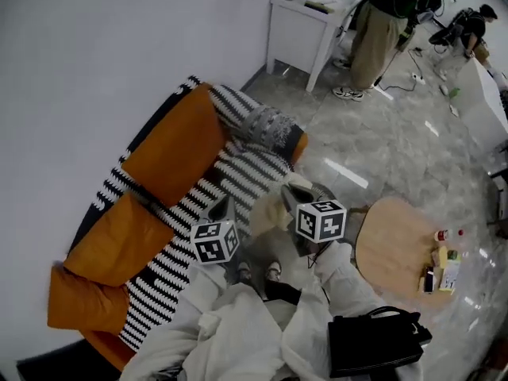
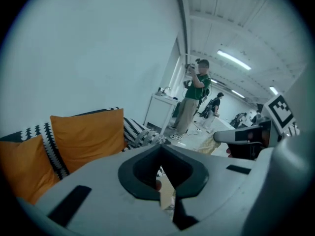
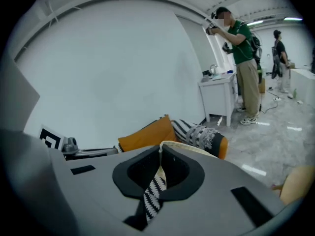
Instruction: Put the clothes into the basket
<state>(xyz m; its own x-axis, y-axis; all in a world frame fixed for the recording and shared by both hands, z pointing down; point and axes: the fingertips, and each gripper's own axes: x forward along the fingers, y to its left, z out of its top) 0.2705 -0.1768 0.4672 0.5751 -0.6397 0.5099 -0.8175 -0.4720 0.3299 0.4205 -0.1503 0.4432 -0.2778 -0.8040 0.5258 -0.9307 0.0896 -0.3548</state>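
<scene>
So both grippers are up over the sofa (image 1: 255, 163), the one with the black-and-white zigzag cover and the orange cushions (image 1: 170, 144), and they're holding a cream garment (image 1: 271, 206) between them. The left gripper (image 1: 221, 207) has its fingers (image 2: 93, 177) closed right down, with a bit of the cream cloth pinched in the slit between them, which you can see from its own camera. Same deal with the right gripper (image 1: 298, 189): its fingers (image 3: 84, 190) are closed on an edge of that garment, which runs up through the gap and folds over the top. Lower in that gap there's a zigzag strip, and I honestly can't tell if it's cloth or just the sofa cover showing through. So the garment is hanging in the air in front of the sofa's seat, stretched between the two grips. Off to the right there's a round wooden tabletop (image 1: 392, 243) with some bottles on it, and a black bag (image 1: 373, 341) sits lower down, near the person's white sleeve.
</scene>
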